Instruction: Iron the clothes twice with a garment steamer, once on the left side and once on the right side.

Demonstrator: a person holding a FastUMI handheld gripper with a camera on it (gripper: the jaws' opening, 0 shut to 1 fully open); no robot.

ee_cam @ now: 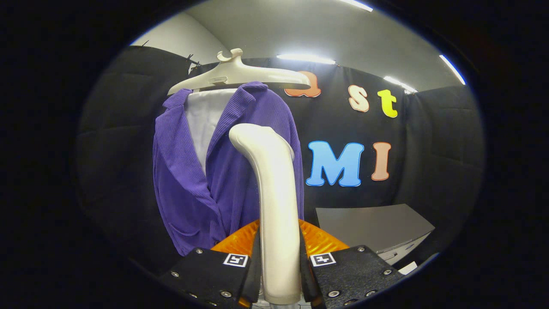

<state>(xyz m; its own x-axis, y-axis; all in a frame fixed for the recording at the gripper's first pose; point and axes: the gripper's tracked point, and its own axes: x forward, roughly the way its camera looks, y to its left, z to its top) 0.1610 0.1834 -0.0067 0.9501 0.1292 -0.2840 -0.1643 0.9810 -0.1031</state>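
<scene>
A white garment steamer stands upright between my fingers, and my gripper is shut on its handle. Its curved head rises in front of the right half of a purple ribbed jacket. The jacket hangs on a cream hanger over a white panel, just beyond the steamer. The steamer head is near the jacket's right front; whether it touches the cloth I cannot tell. An orange part shows behind the fingers.
A grey table stands low to the right of the jacket, with a white edge below it. The black cloth wall closes the booth behind and on both sides.
</scene>
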